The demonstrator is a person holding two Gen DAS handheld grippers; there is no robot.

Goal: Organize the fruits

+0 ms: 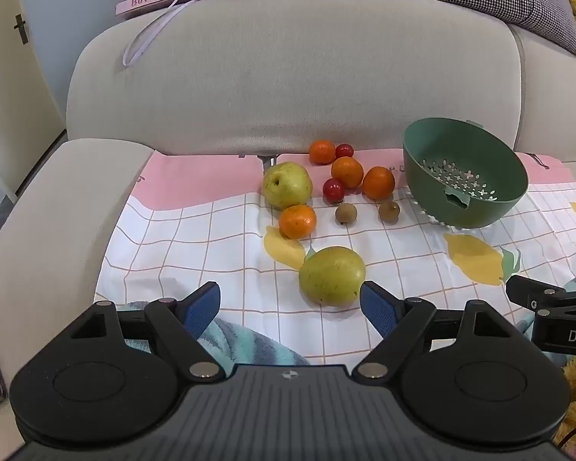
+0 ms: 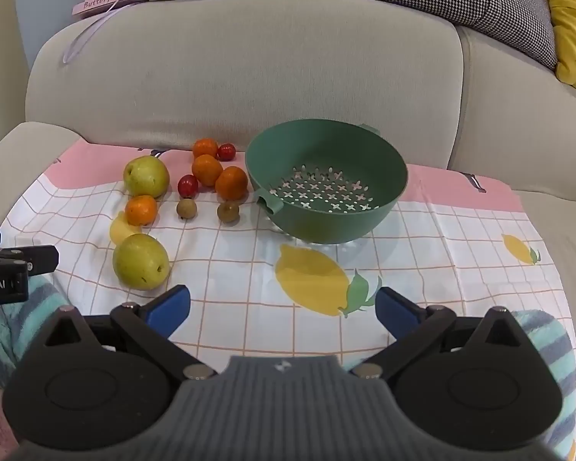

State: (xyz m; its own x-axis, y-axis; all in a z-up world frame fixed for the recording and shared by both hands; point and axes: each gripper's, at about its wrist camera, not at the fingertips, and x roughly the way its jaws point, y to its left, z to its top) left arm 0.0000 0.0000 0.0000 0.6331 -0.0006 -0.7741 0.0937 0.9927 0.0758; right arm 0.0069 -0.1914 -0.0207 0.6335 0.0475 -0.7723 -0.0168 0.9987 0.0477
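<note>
in the left wrist view, the left gripper [image 1: 290, 303] sits low in the frame, jaws spread wide and empty, the near pear [image 1: 332, 276] just above them. fruits cluster at centre: far pear [image 1: 287, 185], oranges [image 1: 347, 171], tomatoes [image 1: 333, 189]. the green colander [image 1: 464, 173] stands right, empty. the right gripper [image 2: 282, 309], bottom centre of its view, gapes empty over the cloth [image 2: 441, 238].

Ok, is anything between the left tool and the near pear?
Nothing visible. The left tool stands open just short of the near pear, with only bare cloth between them. The other fruit lies beyond it, and the green colander sits off to the right.
</note>
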